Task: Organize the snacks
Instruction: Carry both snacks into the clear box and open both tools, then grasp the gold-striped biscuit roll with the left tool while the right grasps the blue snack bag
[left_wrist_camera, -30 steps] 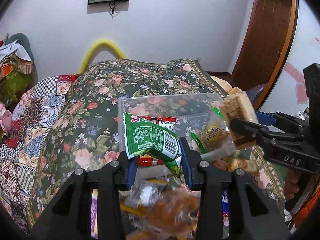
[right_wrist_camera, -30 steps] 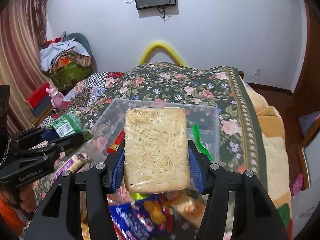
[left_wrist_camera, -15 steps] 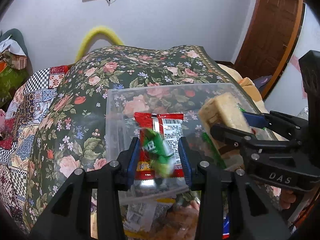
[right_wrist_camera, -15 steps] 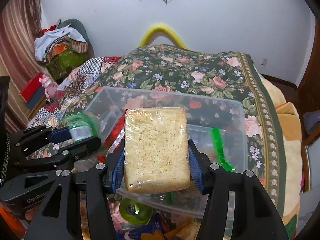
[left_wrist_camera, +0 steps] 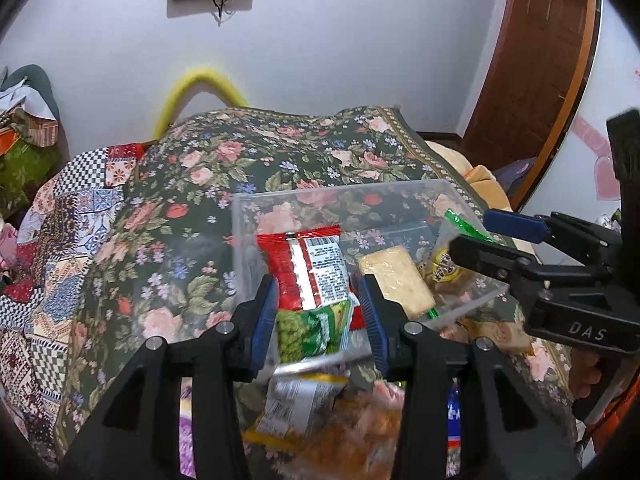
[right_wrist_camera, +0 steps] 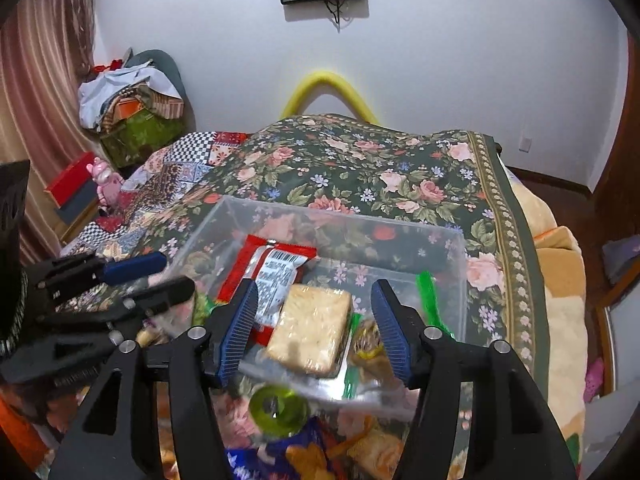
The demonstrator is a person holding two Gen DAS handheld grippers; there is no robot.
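Observation:
A clear plastic bin (left_wrist_camera: 400, 190) (right_wrist_camera: 344, 216) sits on the floral bedspread. Inside lie a red snack packet (left_wrist_camera: 308, 268) (right_wrist_camera: 272, 268), a green pea snack bag (left_wrist_camera: 308, 332), a pale cracker pack (left_wrist_camera: 396, 280) (right_wrist_camera: 310, 328) and a yellow-brown wrapped snack (left_wrist_camera: 444, 268) (right_wrist_camera: 370, 342). My left gripper (left_wrist_camera: 318, 320) is open above the bin's near edge, with the green bag lying loose between its fingers. My right gripper (right_wrist_camera: 314, 328) is open over the bin, the cracker pack lying below it. The right gripper also shows in the left wrist view (left_wrist_camera: 500, 240).
Loose snack packets (left_wrist_camera: 320, 420) (right_wrist_camera: 304, 448) lie on the bedspread in front of the bin, with a green round item (right_wrist_camera: 278, 410). The bedspread (right_wrist_camera: 400, 168) extends behind the bin. A yellow foam arch (right_wrist_camera: 328, 92) stands at the wall. The bed edge drops at the right.
Both grippers opened. The green bag dropped from the left gripper into the bin, and the cracker pack dropped from the right gripper into the bin.

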